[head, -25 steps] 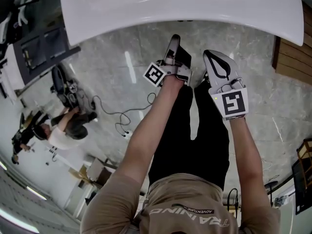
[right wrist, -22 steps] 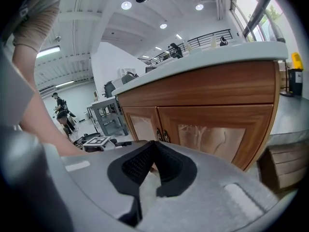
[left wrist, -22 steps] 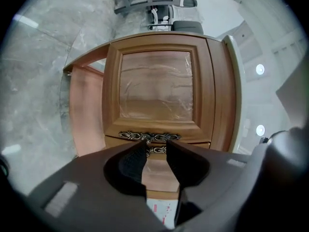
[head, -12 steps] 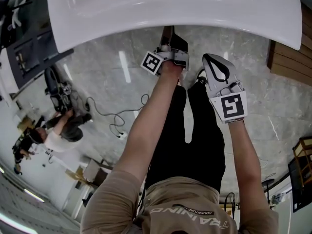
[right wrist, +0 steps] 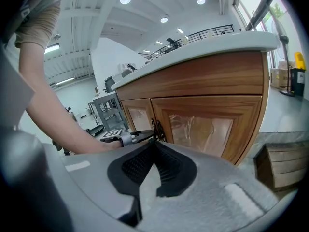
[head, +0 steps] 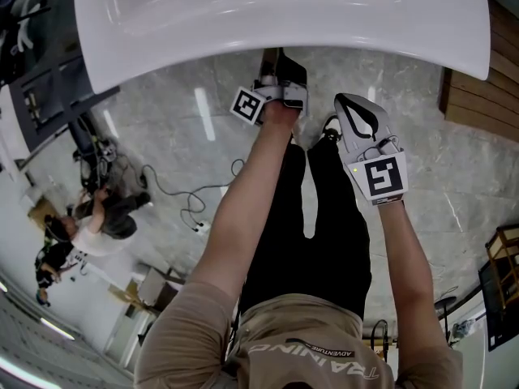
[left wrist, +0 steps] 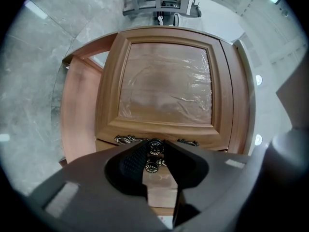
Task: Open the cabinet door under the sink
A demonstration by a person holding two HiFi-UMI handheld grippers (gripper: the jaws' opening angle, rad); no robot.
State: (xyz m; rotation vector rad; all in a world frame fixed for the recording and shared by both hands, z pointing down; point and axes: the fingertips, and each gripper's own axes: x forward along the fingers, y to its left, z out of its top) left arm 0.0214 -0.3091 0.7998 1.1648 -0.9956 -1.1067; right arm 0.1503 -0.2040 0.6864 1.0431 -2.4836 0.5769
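A: Where's the cabinet door [left wrist: 164, 86]?
B: Under the white sink [head: 284, 14], the left one of the pair as faced. Brown wood, framed panel under clear film. It sits shut, flush with the neighbouring door [right wrist: 207, 127].
A: Left gripper [left wrist: 155, 145]?
B: Level, rolled on its side, reaching in below the sink rim. The fingers have just been closing. They pinch the dark round knob [left wrist: 154, 148] at the door's edge, one tip on each side.
A: Anything crowding that grip?
B: A second knob [left wrist: 151, 167], the neighbour's, sits just beside the held one and shows in the gap behind the fingertips. An ornate metal backplate [left wrist: 128, 139] runs along the door edge behind the knob. In the head view the sink rim overhangs and hides the fingertips.
A: Right gripper [right wrist: 155, 146]?
B: Back from the cabinet, beside the left forearm [head: 243, 209], tilted downward. Fingers closed tip to tip, nothing between them.
A: Surroundings?
B: Grey marble floor [head: 162, 128]. The wearer's black-trousered legs [head: 349, 233] stand right in front of the doors. Wooden crates [head: 478, 96] lie near the cabinet's right end. Well apart to the left, another person [head: 105, 217] crouches by a trailing cable [head: 190, 197]. A metal frame table [right wrist: 104, 112] stands beyond the cabinet's left end
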